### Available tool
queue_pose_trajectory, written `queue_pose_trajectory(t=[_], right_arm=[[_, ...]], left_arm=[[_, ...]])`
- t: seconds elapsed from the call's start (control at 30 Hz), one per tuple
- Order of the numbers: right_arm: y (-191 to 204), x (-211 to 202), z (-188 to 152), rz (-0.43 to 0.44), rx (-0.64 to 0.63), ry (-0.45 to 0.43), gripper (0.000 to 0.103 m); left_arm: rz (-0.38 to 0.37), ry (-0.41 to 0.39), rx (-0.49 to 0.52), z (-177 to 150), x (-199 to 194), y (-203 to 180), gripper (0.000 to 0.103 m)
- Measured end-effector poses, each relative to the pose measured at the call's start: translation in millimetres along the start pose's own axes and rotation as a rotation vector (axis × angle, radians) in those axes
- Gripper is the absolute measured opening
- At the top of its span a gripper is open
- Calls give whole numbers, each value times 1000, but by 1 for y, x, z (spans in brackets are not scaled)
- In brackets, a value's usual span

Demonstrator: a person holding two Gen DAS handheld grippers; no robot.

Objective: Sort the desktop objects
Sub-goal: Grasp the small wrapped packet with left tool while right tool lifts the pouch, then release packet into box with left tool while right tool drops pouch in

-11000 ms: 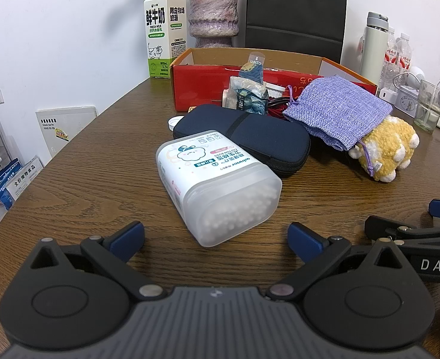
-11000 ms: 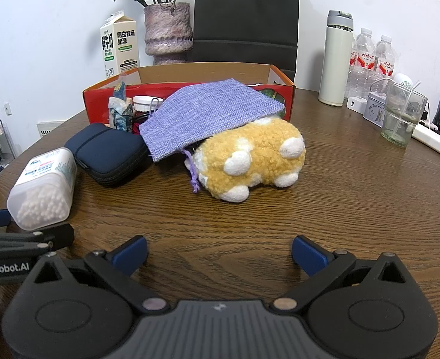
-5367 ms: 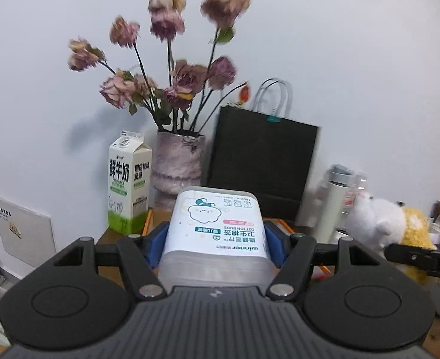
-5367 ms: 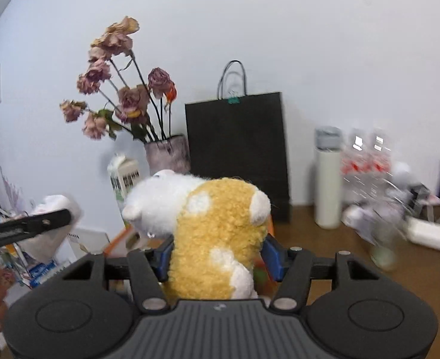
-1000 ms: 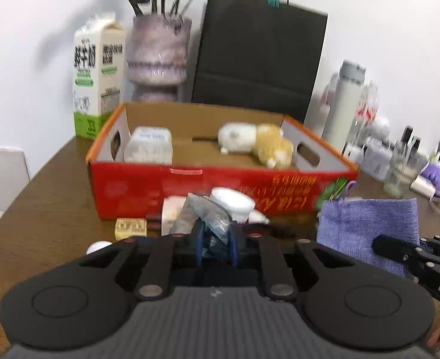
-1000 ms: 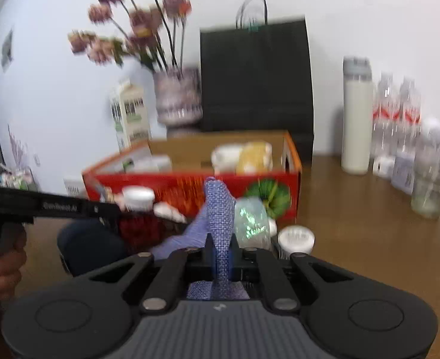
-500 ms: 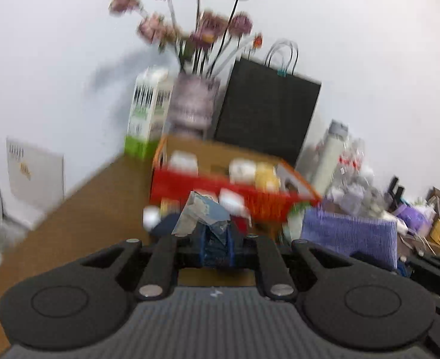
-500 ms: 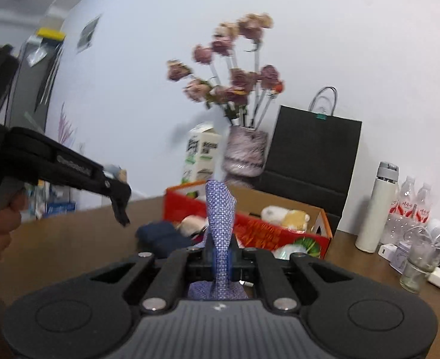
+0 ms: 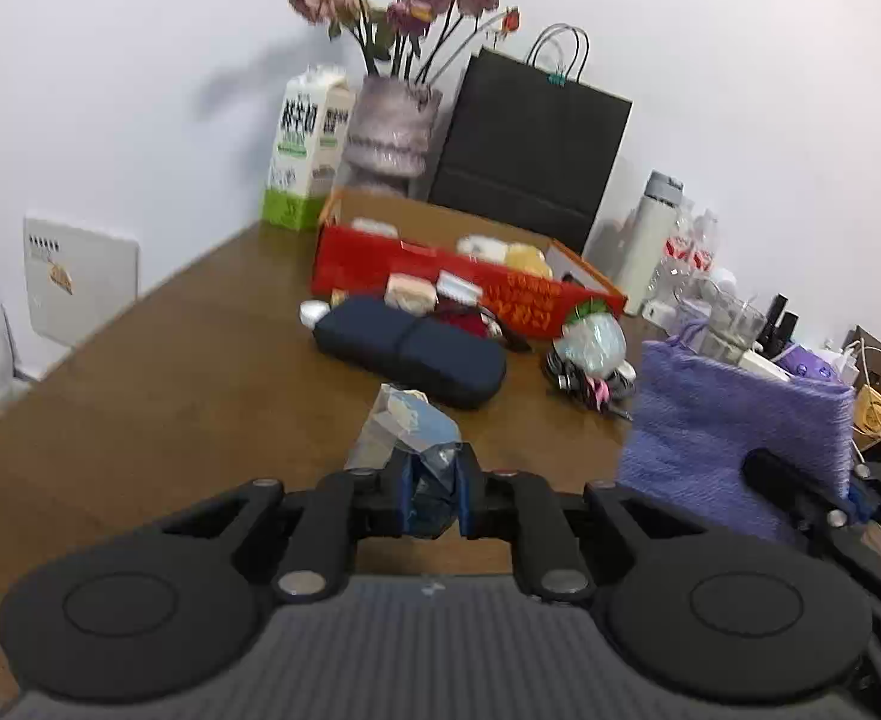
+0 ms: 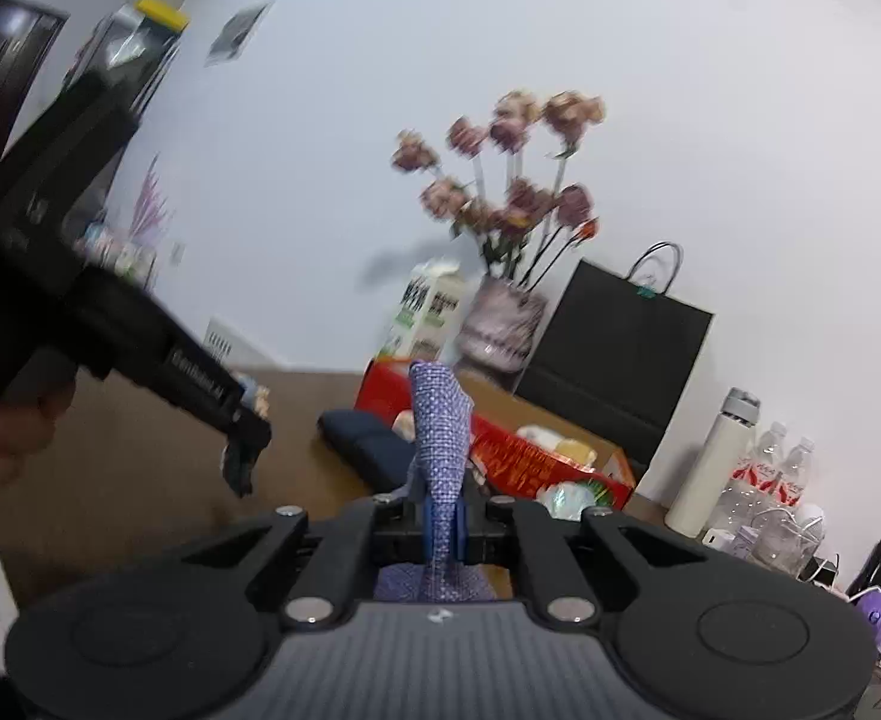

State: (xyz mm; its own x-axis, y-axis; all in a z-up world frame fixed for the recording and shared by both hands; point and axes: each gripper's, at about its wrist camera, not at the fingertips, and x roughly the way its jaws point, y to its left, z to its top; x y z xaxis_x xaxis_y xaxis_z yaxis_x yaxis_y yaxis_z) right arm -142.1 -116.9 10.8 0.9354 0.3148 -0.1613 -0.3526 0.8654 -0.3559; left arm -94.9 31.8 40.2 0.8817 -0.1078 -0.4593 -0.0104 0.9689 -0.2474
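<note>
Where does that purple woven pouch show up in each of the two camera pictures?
Left wrist view: the purple woven pouch hangs at the right edge, held up by the right gripper, in front of the clutter.
Right wrist view: the pouch stands at the centre, pinched edge-on between that gripper's fingers.
Shared landmark: the red box on the table, behind the pouch in both.

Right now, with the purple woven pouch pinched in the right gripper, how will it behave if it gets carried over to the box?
The purple pouch looks floppy: it folds into a narrow strip between the right gripper pads. It probably weighs little, since one thin pinch holds it up. Its coarse weave likely resists slipping.
</note>
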Motion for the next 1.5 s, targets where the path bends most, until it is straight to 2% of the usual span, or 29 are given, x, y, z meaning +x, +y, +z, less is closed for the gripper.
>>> queue_pose_trajectory(t=[0.17, 0.37, 0.53, 0.6, 0.67, 0.73, 0.9, 1.0, 1.03, 1.07, 1.1, 1.2, 1.27, 1.3, 1.33, 1.4, 1.43, 1.47, 1.5], right_arm=[[-18, 0, 12, 12, 94, -23, 7], [-42, 15, 27, 24, 186, -80, 7], [-78, 56, 48, 17, 251, -66, 7], [-99, 80, 59, -3, 291, -89, 7], [-119, 113, 68, -27, 338, -76, 8], [-141, 152, 77, -12, 392, -23, 8], [-195, 271, 98, 99, 498, 116, 9], [-214, 351, 92, 194, 551, 254, 9], [-214, 376, 88, 217, 549, 326, 9], [-214, 401, 82, 212, 559, 390, 9], [-212, 421, 76, 202, 553, 446, 8], [-202, 469, 57, 211, 541, 617, 8], [-196, 493, 43, 235, 507, 696, 9], [-193, 500, 38, 230, 486, 716, 9], [-190, 508, 31, 225, 464, 754, 15], [-186, 516, 24, 183, 439, 814, 22], [-186, 519, 24, 156, 428, 824, 32], [-185, 518, 25, 140, 418, 824, 37], [-186, 515, 28, 132, 416, 814, 48]], left_arm=[[-4, -52, -2, 14, -9, 0, 14], [29, -67, 11, 42, 7, 1, 15], [8, -148, 51, 97, 34, 0, 15], [-28, -136, 47, 126, 55, -2, 15], [-50, -121, 45, 153, 81, -5, 15], [-70, -107, 45, 179, 111, -8, 15], [-123, 26, 43, 233, 209, -15, 15], [-148, 128, 51, 243, 270, -16, 15], [-164, 177, 53, 243, 291, -16, 15], [-151, 206, 57, 241, 309, -16, 15], [-106, 226, 61, 239, 327, -17, 15], [-18, 282, 128, 229, 371, -16, 15], [24, 325, 104, 224, 391, -9, 20], [45, 335, 74, 222, 396, -3, 33], [58, 345, 52, 221, 401, 1, 46], [55, 362, 54, 222, 406, 2, 54], [43, 357, 65, 223, 405, 3, 64], [53, 346, 56, 227, 403, 4, 71], [58, 334, 48, 231, 399, 4, 78]])
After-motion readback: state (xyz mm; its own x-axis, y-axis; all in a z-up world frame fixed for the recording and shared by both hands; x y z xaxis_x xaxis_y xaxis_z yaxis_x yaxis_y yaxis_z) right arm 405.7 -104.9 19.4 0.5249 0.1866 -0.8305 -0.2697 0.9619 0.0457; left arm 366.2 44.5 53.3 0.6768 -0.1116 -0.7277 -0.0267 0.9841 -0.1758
